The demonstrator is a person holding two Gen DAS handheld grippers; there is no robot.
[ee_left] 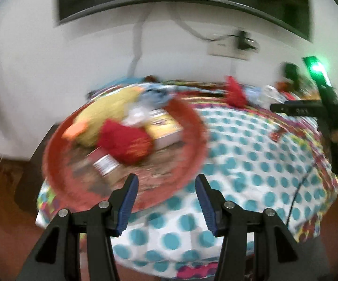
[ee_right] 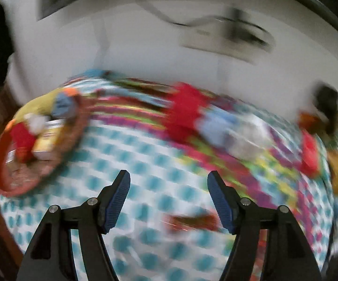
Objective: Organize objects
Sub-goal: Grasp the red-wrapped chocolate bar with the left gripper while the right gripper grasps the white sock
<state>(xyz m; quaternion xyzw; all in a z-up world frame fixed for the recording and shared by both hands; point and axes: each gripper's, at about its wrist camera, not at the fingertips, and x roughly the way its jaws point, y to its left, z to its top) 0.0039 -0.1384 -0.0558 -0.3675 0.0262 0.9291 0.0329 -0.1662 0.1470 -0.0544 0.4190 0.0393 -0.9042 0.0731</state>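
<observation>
The red basket, filled with a yellow plush toy and boxes, sits just ahead-left of the left tongs, which stand apart and empty. The right tongs, also apart, hover empty over the dotted surface, the basket far to their left.

A basket sits on the left of the surface (a plush toy, a box and a can inside), with loose items strewn along the far edge by the wall.
</observation>
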